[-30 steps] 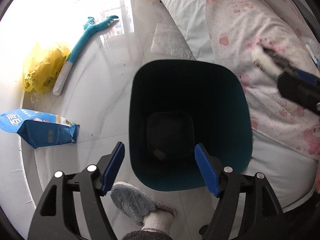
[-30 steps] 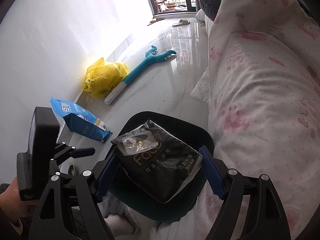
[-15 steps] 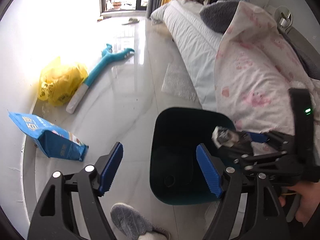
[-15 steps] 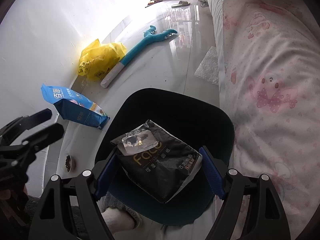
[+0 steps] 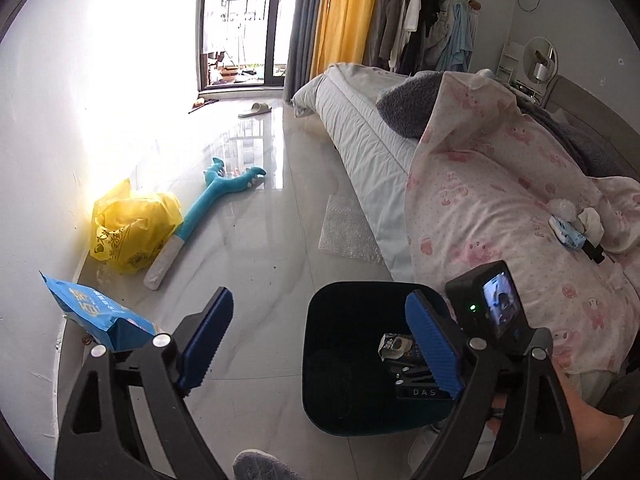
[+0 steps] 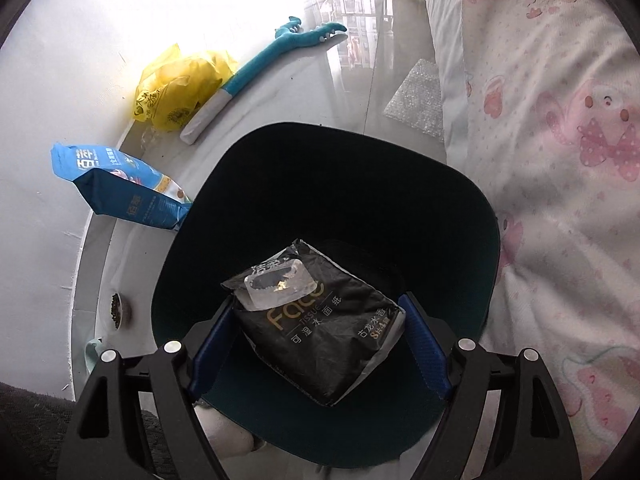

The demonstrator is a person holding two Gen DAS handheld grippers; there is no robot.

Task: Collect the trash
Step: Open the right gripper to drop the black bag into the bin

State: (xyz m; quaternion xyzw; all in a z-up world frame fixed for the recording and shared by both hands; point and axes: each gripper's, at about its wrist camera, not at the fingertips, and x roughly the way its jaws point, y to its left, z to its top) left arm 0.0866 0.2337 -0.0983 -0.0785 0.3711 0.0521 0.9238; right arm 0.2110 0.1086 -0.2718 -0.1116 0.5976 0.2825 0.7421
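Observation:
A dark teal trash bin (image 6: 328, 184) stands on the floor beside the bed; it also shows in the left wrist view (image 5: 340, 356). My right gripper (image 6: 318, 342) is shut on a black tissue pack (image 6: 320, 332) and holds it over the bin's mouth. In the left wrist view the pack's end (image 5: 394, 346) shows above the bin behind my blue fingers (image 5: 430, 344). My left gripper (image 5: 320, 344) is open and empty, raised above the floor left of the bin.
A blue bag (image 5: 96, 316), a yellow plastic bag (image 5: 128, 228) and a teal plush toy (image 5: 212, 196) lie along the wall. Bubble wrap (image 5: 348, 232) lies by the bed. Small wrappers (image 5: 572, 228) lie on the pink quilt (image 5: 492, 200). A small bowl (image 6: 119, 312) sits left of the bin.
My left gripper has lifted and tilted up, so it sees the room. My right gripper has carried the tissue pack farther over the bin and tipped downward.

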